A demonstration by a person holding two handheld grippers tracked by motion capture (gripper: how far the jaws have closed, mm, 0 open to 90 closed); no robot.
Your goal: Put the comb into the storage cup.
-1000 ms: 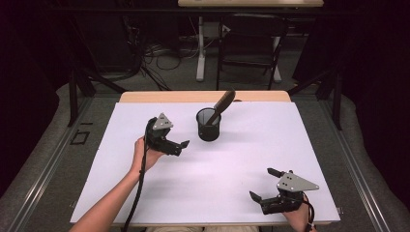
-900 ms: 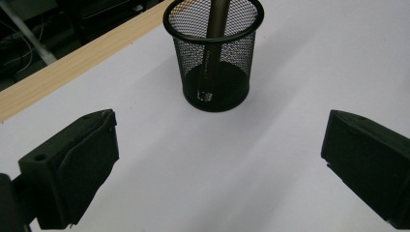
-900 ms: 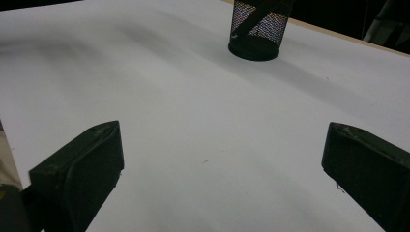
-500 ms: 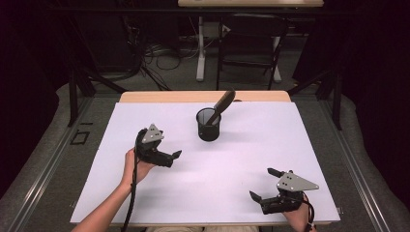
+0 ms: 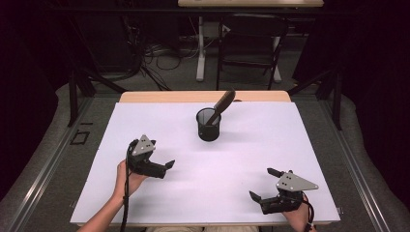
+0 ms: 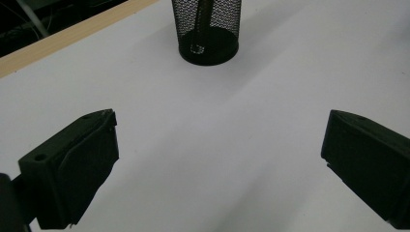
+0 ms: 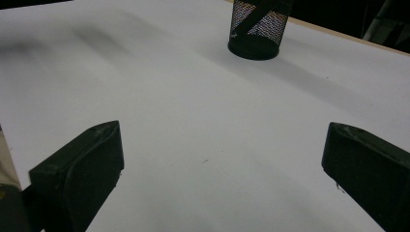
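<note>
Both grippers empty, the mesh cup already loaded.

The black mesh pen cup [image 5: 209,124] stands upright toward the far middle of the white table [image 5: 300,145], with a dark, long-handled tool [image 5: 222,103] leaning out of it to the right; what kind of tool I cannot tell. The left gripper [image 5: 164,166] hovers near the table's left side, jaws wide apart and holding nothing, the cup ahead of it and well apart. The right gripper [image 5: 262,184] sits by the near right corner, jaws likewise spread and empty, farther from the cup. To my eye the placing looks done and this is the pause after it. A next move on the tool would call for a reach forward and a close on its handle above the cup's rim.
</note>
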